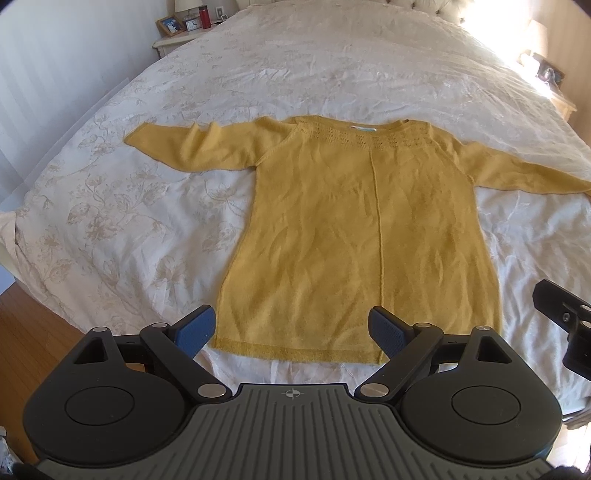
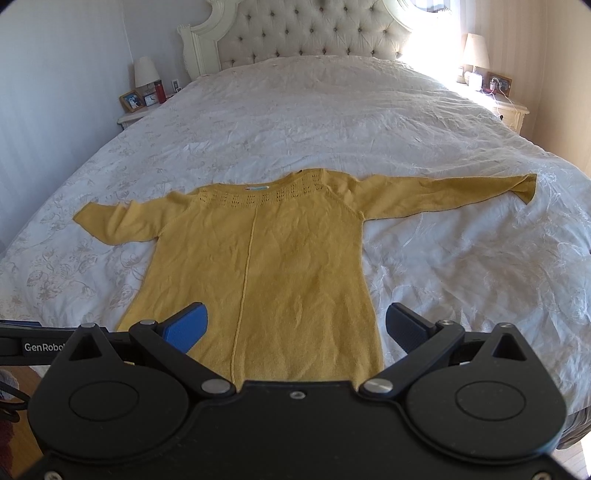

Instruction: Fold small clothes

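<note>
1. Sweater [image 1: 354, 229], mustard yellow knit, flat on bed [image 1: 110, 229], unfolded, hem toward camera, neckline away.
2. Both sleeves spread out sideways; left sleeve [image 1: 184, 147] short-looking and slightly bunched, right sleeve [image 2: 450, 192] stretched long toward bed's right side, cuff turned a little.
3. Vertical seam down sweater middle; openwork knit band plus small label at neckline.
4. Left gripper [image 1: 291, 332] jaws wide apart, empty, hovering over hem; blue pads [image 1: 195, 332] flanking lower left half of sweater, not touching cloth as far as visible.
5. Right gripper [image 2: 295, 332] jaws also spread wide, nothing between pads; positioned above lower right part of sweater, right finger [image 2: 406, 328] over bare bedspread just beside sweater edge.
6. Part of right gripper visible at right edge of left wrist view; part of left gripper at left edge of right wrist view.
7. Bedspread white with pale floral print, wrinkled.
8. Tufted headboard [image 2: 314, 33] at far end.
9. Nightstand [image 2: 133, 116] far left with lamp [image 2: 144, 72], photo frame, red bottle [image 2: 161, 92].
10. Second nightstand [image 2: 511, 110] far right with lamp, in strong sun glare.
11. Wood floor [image 1: 33, 325] at lower left.
</note>
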